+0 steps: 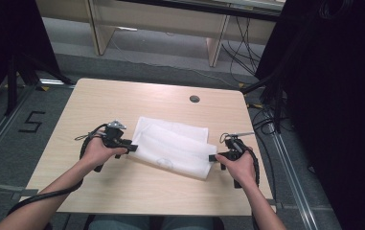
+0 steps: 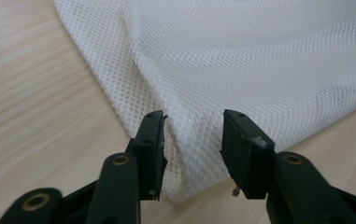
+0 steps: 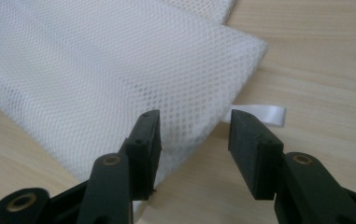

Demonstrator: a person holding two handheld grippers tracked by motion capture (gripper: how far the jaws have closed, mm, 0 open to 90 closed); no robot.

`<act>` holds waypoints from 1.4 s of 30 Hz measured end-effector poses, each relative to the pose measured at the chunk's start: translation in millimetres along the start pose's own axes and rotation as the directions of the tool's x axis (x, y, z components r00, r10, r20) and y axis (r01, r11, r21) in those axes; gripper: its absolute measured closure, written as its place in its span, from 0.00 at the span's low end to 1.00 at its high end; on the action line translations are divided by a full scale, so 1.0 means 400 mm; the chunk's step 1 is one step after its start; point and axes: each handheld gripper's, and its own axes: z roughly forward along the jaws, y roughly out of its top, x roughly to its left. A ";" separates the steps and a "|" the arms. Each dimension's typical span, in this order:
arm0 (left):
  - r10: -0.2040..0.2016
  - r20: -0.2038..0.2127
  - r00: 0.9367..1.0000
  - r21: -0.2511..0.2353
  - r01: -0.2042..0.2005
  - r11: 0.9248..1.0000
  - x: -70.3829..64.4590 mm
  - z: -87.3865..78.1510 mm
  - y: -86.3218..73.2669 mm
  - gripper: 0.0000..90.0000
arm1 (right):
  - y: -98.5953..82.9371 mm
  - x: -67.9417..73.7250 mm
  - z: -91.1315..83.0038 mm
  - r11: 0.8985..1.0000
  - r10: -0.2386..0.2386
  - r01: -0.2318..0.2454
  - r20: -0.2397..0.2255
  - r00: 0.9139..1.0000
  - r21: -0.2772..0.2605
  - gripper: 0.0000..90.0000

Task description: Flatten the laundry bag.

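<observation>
While white mesh bag [image 1: 173,146] lies folded on table [image 1: 122,191] between both tongs: left tongs [image 2: 193,140] wide, near corner between jaws; right tongs [image 3: 194,140] wide, opposite edge between jaws, ribbon tab [image 3: 264,114] just beyond. Pinch both layers, close together, lift evenly.

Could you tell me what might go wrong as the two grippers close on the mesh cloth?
The mesh cloth lies folded, so the open left gripper may pinch one layer only and undo the fold. The open right gripper straddles just the cloth's edge near the white ribbon tab; it might catch little and slip.
</observation>
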 end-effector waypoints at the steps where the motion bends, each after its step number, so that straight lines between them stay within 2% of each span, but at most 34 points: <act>1: -0.003 0.002 1.000 0.004 0.003 1.000 0.000 0.000 0.000 0.68 | 0.004 -0.009 0.010 1.000 -0.024 0.024 0.004 1.000 0.020 0.61; 2: -0.005 0.003 1.000 0.010 0.005 1.000 -0.001 0.002 -0.002 0.69 | 0.007 -0.008 0.014 1.000 -0.023 0.023 0.000 1.000 0.021 0.62; 5: 0.033 0.003 0.999 0.035 -0.033 0.999 -0.004 0.004 -0.005 0.72 | 0.016 -0.003 0.034 0.999 -0.033 0.033 0.012 0.999 0.004 0.63; 6: 0.052 0.007 0.999 0.043 -0.053 0.998 -0.008 0.004 -0.006 0.73 | 0.019 0.007 0.035 1.000 0.011 -0.011 0.016 1.000 0.027 0.64; 7: 0.095 0.010 0.995 0.054 -0.095 0.994 -0.010 -0.001 -0.009 0.76 | 0.025 0.006 0.040 0.999 -0.032 0.030 0.038 0.999 0.044 0.66; 8: 0.095 0.010 0.995 0.054 -0.095 0.994 -0.010 -0.001 -0.009 0.78 | 0.025 0.006 0.040 0.999 -0.032 0.030 0.038 0.999 0.044 0.66; 9: 0.105 0.008 0.994 0.060 -0.105 0.993 -0.011 -0.004 -0.011 0.78 | 0.027 0.016 0.043 0.999 -0.002 0.001 0.038 0.999 0.046 0.67; 12: 0.120 0.029 0.992 0.092 -0.122 0.988 -0.011 -0.018 -0.021 0.82 | 0.028 0.022 0.046 0.999 -0.036 0.034 0.048 0.998 0.043 0.70; 13: 0.128 0.035 0.991 0.098 -0.131 0.986 -0.010 -0.021 -0.025 0.83 | 0.028 0.024 0.044 0.996 -0.080 0.078 0.041 0.996 0.042 0.72; 14: 0.125 0.036 0.991 0.104 -0.128 0.986 -0.010 -0.024 -0.030 0.83 | 0.028 0.024 0.044 0.996 -0.080 0.078 0.041 0.996 0.042 0.72; 15: 0.151 0.039 0.988 0.133 -0.155 0.979 -0.007 -0.031 -0.032 0.84 | 0.027 0.035 0.040 0.997 -0.045 0.042 0.044 0.998 0.065 0.73; 16: 0.153 0.036 0.988 0.129 -0.157 0.979 -0.010 -0.037 -0.042 0.86 | 0.025 0.040 0.038 0.994 -0.083 0.081 0.027 0.996 0.067 0.83; 17: 0.182 0.032 0.983 0.150 -0.185 0.971 -0.008 -0.043 -0.045 0.87 | 0.026 0.048 0.038 0.994 -0.067 0.064 0.029 0.997 0.092 0.86; 20: 0.175 0.036 0.984 0.151 -0.178 0.972 -0.016 -0.049 -0.055 0.88 | 0.021 0.059 0.038 0.989 -0.104 0.103 0.007 0.995 0.107 0.88; 21: 0.205 0.041 0.978 0.182 -0.209 0.961 -0.014 -0.057 -0.057 0.89 | 0.020 0.062 0.043 0.989 -0.115 0.113 0.017 0.993 0.094 0.88; 22: 0.214 0.038 0.976 0.186 -0.218 0.958 -0.017 -0.062 -0.061 0.89 | 0.020 0.062 0.043 0.989 -0.115 0.113 0.017 0.993 0.094 0.88; 23: 0.189 0.013 0.982 0.153 -0.189 0.970 -0.032 -0.066 -0.073 0.89 | 0.021 0.070 0.041 0.987 -0.111 0.108 0.015 0.994 0.117 0.87; 24: 0.189 0.013 0.982 0.153 -0.189 0.970 -0.032 -0.066 -0.073 0.89 | 0.021 0.070 0.041 0.987 -0.111 0.108 0.015 0.994 0.117 0.87; 25: 0.204 0.006 0.979 0.154 -0.202 0.967 -0.038 -0.073 -0.078 0.89 | 0.022 0.067 0.045 0.985 -0.150 0.151 -0.012 0.989 0.089 0.85; 26: 0.228 -0.004 0.974 0.154 -0.224 0.962 -0.044 -0.080 -0.083 0.89 | 0.023 0.069 0.041 0.984 -0.150 0.151 -0.017 0.989 0.091 0.83; 27: 0.251 0.003 0.968 0.169 -0.248 0.954 -0.051 -0.093 -0.090 0.89 | 0.025 0.080 0.036 0.986 -0.144 0.143 0.005 0.990 0.084 0.77; 28: 0.247 0.001 0.969 0.163 -0.244 0.956 -0.055 -0.096 -0.096 0.89 | 0.028 0.083 0.034 0.985 -0.160 0.159 0.014 0.987 0.072 0.74; 30: 0.254 -0.007 0.967 0.166 -0.250 0.954 -0.058 -0.102 -0.099 0.88 | 0.030 0.089 0.030 0.987 -0.140 0.137 0.027 0.990 0.078 0.71; 31: 0.267 -0.012 0.964 0.165 -0.261 0.951 -0.059 -0.108 -0.102 0.88 | 0.036 0.081 0.029 0.982 -0.180 0.178 0.042 0.983 0.057 0.70; 32: 0.271 -0.020 0.962 0.169 -0.264 0.950 -0.060 -0.116 -0.103 0.88 | 0.040 0.086 0.028 0.986 -0.161 0.158 0.057 0.985 0.052 0.67; 33: 0.284 -0.034 0.958 0.162 -0.275 0.948 -0.061 -0.124 -0.102 0.85 | 0.049 0.083 0.021 0.977 -0.215 0.214 0.051 0.975 0.014 0.64; 34: 0.285 -0.052 0.957 0.153 -0.274 0.949 -0.061 -0.133 -0.099 0.85 | 0.049 0.083 0.021 0.977 -0.215 0.214 0.051 0.975 0.014 0.64; 35: 0.284 -0.061 0.957 0.132 -0.274 0.953 -0.063 -0.144 -0.094 0.80 | 0.060 0.084 0.020 0.969 -0.245 0.246 0.065 0.967 -0.002 0.61; 37: 0.282 -0.093 0.955 0.076 -0.275 0.958 -0.070 -0.162 -0.080 0.78 | 0.065 0.086 0.021 0.968 -0.249 0.250 0.064 0.966 -0.006 0.60; 38: 0.308 -0.100 0.946 0.053 -0.305 0.951 -0.085 -0.175 -0.063 0.76 | 0.074 0.091 0.025 0.967 -0.255 0.256 0.060 0.965 -0.001 0.58; 39: 0.308 -0.100 0.946 0.053 -0.305 0.951 -0.085 -0.175 -0.063 0.75 | 0.074 0.091 0.025 0.967 -0.255 0.256 0.060 0.965 -0.001 0.58; 40: 0.334 -0.088 0.938 0.038 -0.332 0.943 -0.111 -0.171 -0.050 0.74 | 0.082 0.095 0.030 0.960 -0.278 0.279 0.059 0.959 0.001 0.57; 41: 0.350 -0.074 0.934 0.034 -0.348 0.937 -0.124 -0.163 -0.044 0.73 | 0.085 0.099 0.033 0.962 -0.272 0.272 0.062 0.960 0.003 0.56; 42: 0.363 -0.056 0.930 0.034 -0.362 0.932 -0.140 -0.156 -0.038 0.73 | 0.090 0.098 0.038 0.959 -0.280 0.282 0.065 0.958 -0.011 0.56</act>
